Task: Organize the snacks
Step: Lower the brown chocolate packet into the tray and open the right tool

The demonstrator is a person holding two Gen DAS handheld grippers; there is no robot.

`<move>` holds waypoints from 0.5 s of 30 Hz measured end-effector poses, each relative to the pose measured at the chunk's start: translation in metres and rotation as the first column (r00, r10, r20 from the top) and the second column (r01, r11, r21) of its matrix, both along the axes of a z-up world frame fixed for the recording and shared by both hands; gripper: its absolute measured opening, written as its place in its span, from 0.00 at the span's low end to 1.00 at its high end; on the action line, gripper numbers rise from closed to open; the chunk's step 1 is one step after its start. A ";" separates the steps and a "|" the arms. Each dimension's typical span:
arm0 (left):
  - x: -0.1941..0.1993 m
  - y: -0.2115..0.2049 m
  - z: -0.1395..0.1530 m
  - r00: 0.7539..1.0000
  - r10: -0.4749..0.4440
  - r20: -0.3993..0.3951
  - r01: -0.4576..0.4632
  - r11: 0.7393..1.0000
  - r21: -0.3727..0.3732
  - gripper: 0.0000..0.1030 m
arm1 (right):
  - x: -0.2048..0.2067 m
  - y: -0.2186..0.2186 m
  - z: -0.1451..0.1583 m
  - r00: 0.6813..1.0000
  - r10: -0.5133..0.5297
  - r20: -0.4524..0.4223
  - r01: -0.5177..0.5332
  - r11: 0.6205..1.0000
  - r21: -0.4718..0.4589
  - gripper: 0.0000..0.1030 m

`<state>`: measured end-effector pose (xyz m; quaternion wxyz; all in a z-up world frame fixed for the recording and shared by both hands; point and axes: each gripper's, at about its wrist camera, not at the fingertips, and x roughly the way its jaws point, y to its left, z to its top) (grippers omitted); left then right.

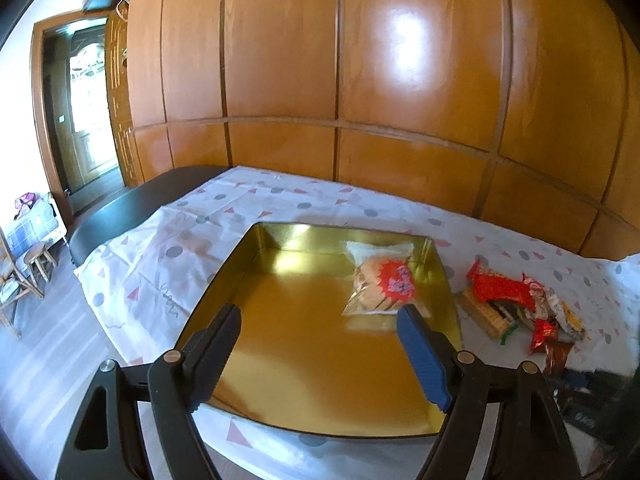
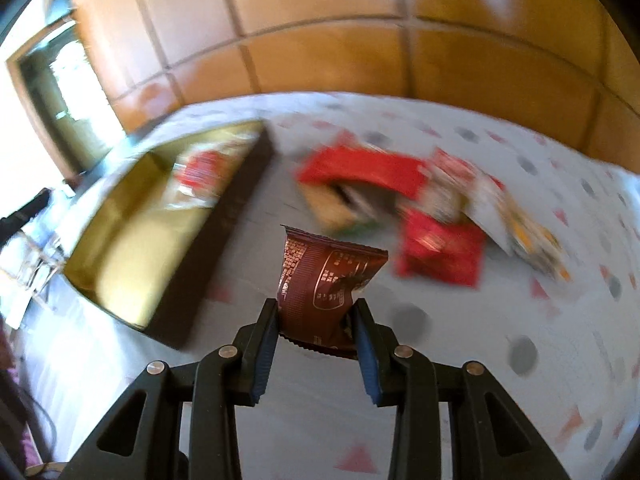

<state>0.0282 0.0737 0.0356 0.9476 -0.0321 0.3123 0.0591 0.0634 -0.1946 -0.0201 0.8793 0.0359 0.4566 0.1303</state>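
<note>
Surface: patterned cloth (image 1: 160,264) is covering the table, gold tin (image 1: 240,264) sitting on it | Room: wood-panelled wall (image 1: 280,60) is rising behind, doorway (image 1: 86,108) left | Snacks: clear biscuit pack (image 1: 380,280) is lying in tin; pile (image 1: 520,300) beside it | Left gripper (image 1: 318,318) is hanging open, empty | Right gripper (image 2: 316,306) is clamping brown packet (image 2: 324,276)
</note>
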 end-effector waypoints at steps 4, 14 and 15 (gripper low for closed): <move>0.000 0.011 -0.012 0.999 0.032 -0.028 -0.032 0.999 -0.002 0.78 | 0.012 0.040 0.018 0.995 0.101 0.026 -0.102 0.994 0.035 0.35; -0.001 0.033 -0.024 0.995 0.082 -0.054 -0.082 0.997 0.001 0.78 | 0.040 0.117 0.014 0.969 0.243 0.033 -0.242 0.970 -0.031 0.36; -0.001 0.033 -0.024 0.995 0.082 -0.056 -0.082 0.997 0.000 0.78 | 0.044 0.120 0.012 0.969 0.247 0.030 -0.245 0.969 -0.039 0.36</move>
